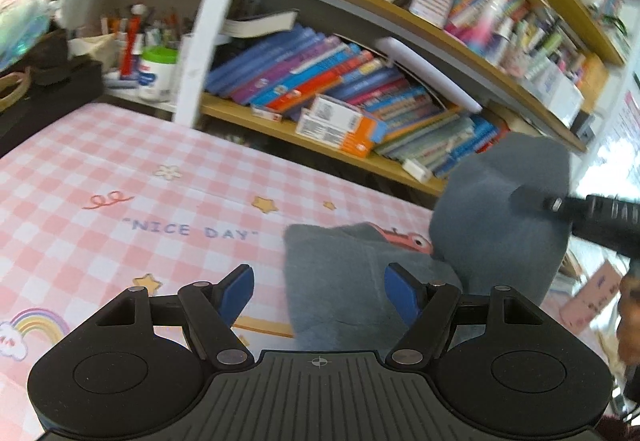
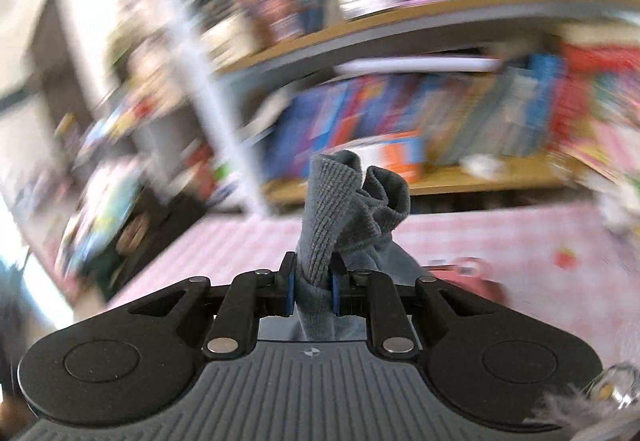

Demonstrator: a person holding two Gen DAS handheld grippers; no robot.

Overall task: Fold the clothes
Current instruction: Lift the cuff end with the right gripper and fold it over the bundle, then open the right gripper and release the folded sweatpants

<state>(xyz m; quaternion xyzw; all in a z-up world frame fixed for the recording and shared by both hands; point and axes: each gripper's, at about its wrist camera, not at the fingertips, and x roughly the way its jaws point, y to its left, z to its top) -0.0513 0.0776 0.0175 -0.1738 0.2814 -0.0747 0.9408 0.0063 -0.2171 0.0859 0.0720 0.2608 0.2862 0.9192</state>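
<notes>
A grey garment (image 1: 340, 281) with a red cartoon print lies on the pink checked cloth (image 1: 120, 181). My left gripper (image 1: 319, 291) hovers open just above its near left part, blue pads wide apart, nothing between them. To the right, the right gripper (image 1: 560, 205) holds one part of the garment lifted off the surface. In the right wrist view my right gripper (image 2: 314, 287) is shut on a bunched ribbed grey edge of the garment (image 2: 344, 193), which sticks up past the fingertips. That view is heavily motion-blurred.
Wooden bookshelves (image 1: 360, 81) packed with books run along the far side of the surface. A pen holder and a white jar (image 1: 156, 73) stand at the back left beside a white post (image 1: 208, 29). A dark bag (image 1: 44, 89) sits at the left edge.
</notes>
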